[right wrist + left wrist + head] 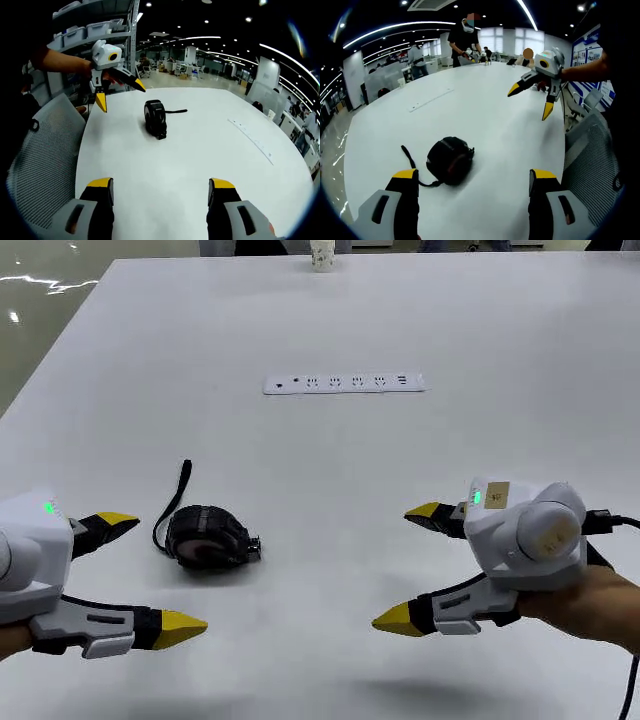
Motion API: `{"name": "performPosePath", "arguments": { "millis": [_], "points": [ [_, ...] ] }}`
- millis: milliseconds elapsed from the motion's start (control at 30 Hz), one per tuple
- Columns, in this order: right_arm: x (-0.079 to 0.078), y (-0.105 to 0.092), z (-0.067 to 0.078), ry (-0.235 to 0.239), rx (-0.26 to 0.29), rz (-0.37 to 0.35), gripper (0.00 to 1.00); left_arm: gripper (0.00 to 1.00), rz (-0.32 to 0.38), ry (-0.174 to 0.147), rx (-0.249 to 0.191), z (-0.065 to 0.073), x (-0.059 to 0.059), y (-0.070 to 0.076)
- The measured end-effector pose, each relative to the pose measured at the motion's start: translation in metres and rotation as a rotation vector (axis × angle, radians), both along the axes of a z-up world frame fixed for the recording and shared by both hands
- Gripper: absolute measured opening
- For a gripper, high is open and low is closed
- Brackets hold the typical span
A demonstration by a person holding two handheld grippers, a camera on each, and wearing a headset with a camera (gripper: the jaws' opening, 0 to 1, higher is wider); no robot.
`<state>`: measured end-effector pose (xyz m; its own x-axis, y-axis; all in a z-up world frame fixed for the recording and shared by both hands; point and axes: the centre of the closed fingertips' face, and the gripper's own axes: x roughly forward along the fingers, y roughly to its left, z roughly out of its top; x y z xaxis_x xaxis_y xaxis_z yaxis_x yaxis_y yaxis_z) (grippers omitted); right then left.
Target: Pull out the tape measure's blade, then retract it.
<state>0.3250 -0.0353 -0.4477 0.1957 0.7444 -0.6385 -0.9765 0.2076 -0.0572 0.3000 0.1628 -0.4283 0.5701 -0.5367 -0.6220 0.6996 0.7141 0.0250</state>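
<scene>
The black tape measure (pixel 208 537) sat on the white table (pixel 350 460) with its blade fully wound in. Only a small tab at the case mouth (pixel 255 545) showed, on the side facing the right gripper. Its wrist strap (pixel 172 502) trailed loose from the far side of the case.

The left gripper (pixel 170 572) hovered just beside the tape measure, on the strap side. Its yellow-tipped fingers (pixel 180 622) were spread wide and gripped nothing. The right gripper (pixel 392 567) hung well apart from the tape measure on the tab side, fingers likewise parted and empty. Both pointed in towards the case.

Well beyond the tape measure lay a white power strip (pixel 344 383), and farther still a paper cup (pixel 322 255) stood at the table's far edge.

Judged from this, neither pull nor retraction had begun, and several things could go wrong:
- The case looked rounded and the table smooth, so a loose hold by the left fingers could let it skid or spin when the blade was drawn.
- The tab was small and lay close against the case, so the right fingers might pinch beside it and slip off.
- The strap could be caught in the grip.
- A blade let go at full reach would likely whip back.
</scene>
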Motion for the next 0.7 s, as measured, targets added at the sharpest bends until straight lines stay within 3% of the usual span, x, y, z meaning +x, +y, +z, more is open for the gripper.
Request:
{"name": "performPosePath", "arguments": {
  "millis": [100,700],
  "points": [
    [0.001,0.005,0.000,0.018,0.006,0.013,0.73,0.85,-0.016,0.005,0.011,-0.002,0.003,0.000],
    [0.019,0.035,-0.008,-0.004,-0.003,0.088,0.66,0.71,-0.100,0.033,0.051,-0.011,0.021,0.002]
  ]
}}
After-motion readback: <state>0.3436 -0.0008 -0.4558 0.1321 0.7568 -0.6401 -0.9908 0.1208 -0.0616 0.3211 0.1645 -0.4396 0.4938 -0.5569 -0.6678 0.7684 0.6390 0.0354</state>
